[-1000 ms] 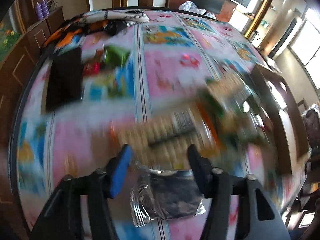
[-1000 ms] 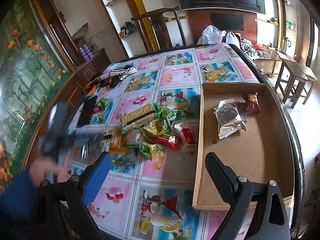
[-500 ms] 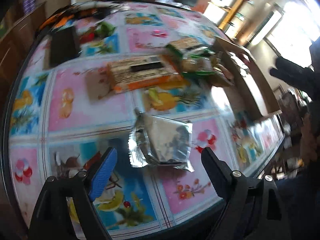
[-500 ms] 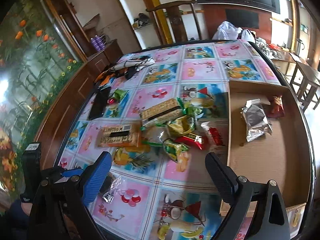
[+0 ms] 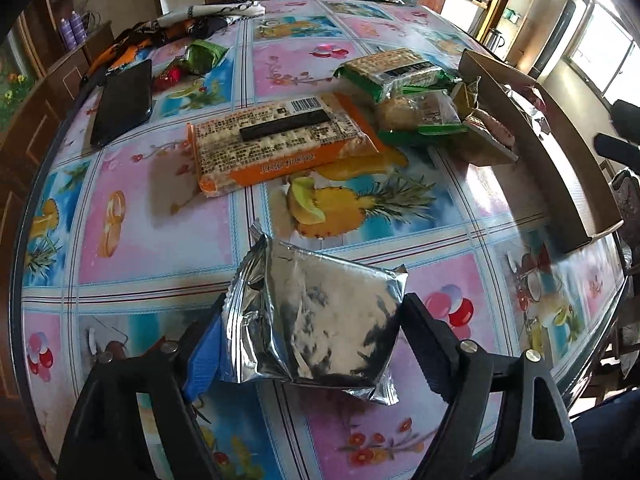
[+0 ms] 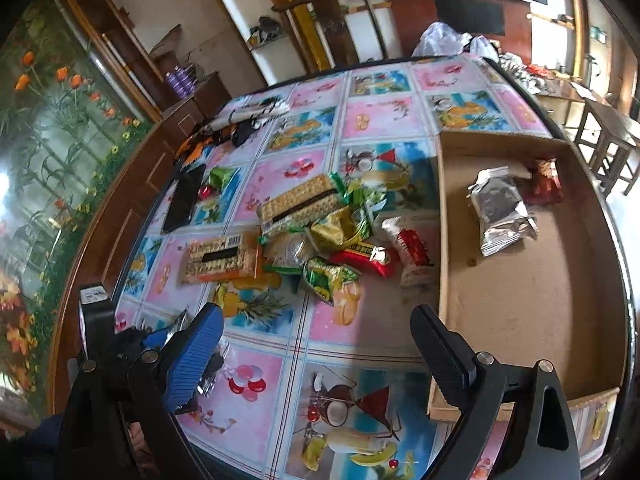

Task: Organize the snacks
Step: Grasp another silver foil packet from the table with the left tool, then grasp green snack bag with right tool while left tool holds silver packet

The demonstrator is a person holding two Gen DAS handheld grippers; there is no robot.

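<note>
1. The left gripper (image 5: pixel 312 332) has its jaws on either side of a crinkled silver foil snack pouch (image 5: pixel 316 320), low in the left wrist frame; both fingers seem to touch it, though whether it is truly clamped I cannot tell; I judge the pick-up step is in hand.
2. The right gripper (image 6: pixel 316 344) hangs with fingers wide apart and nothing between them, above the flowery plastic tablecloth (image 6: pixel 340 384).
3. Next, I reckon, a firm squeeze, a lift, then a carry over to the shallow brown cardboard box (image 6: pixel 532 300) at right; its near wall must be cleared.
4. The table edge lies close below; the orange cracker packet (image 5: pixel 276 140) sits well apart.
</note>
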